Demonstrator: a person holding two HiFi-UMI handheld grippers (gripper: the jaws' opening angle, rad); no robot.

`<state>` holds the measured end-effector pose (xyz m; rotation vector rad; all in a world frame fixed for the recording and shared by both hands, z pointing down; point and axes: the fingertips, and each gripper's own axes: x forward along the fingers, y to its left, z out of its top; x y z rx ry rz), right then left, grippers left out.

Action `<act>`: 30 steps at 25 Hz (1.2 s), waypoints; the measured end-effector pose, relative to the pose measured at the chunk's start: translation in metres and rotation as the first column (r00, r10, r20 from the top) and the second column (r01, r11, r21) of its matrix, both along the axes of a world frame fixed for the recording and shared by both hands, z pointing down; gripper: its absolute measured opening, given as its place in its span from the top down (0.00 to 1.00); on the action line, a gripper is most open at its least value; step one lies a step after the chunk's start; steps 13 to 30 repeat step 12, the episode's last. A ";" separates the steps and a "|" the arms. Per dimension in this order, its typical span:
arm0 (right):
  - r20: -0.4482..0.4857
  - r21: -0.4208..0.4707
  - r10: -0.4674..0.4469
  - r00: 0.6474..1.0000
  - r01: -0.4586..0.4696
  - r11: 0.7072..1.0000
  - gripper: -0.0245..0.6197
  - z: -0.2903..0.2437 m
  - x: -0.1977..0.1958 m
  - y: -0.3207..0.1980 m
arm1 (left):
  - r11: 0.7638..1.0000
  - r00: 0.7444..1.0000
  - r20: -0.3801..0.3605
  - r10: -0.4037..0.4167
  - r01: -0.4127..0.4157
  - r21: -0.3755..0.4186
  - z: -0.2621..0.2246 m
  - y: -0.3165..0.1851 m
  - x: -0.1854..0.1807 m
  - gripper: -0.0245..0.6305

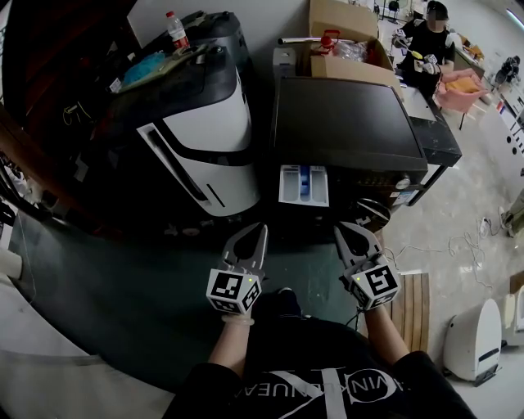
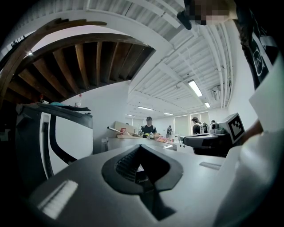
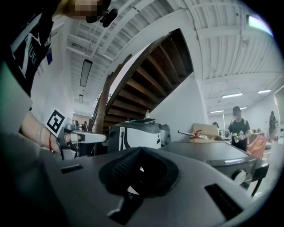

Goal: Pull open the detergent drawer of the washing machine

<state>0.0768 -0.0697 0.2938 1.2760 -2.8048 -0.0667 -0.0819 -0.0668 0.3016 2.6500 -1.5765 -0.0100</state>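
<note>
Detergent drawer stands pulled out; left tool and right tool held level, clenched empty.

Black-and-white appliance, left, a bottle standing on its far end. Cardboard box, far. Person, far right, beside pink tub. Slatted wood board, near right. White unit on floor, near right.

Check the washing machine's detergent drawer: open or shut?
Open. The detergent drawer juts out from the front of the washing machine, its white and blue compartments exposed from above.
</note>
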 end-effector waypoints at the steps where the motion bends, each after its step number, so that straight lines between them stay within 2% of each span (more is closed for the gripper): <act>1: 0.001 0.000 0.000 1.000 0.000 1.000 0.95 0.000 0.000 0.000 | 1.000 1.000 0.000 -0.001 0.001 -0.001 0.000 0.000 0.000 0.95; 30: 0.006 -0.005 -0.006 1.000 0.006 1.000 0.95 0.003 -0.001 -0.004 | 1.000 1.000 0.007 -0.007 0.007 -0.005 0.003 -0.004 0.000 0.95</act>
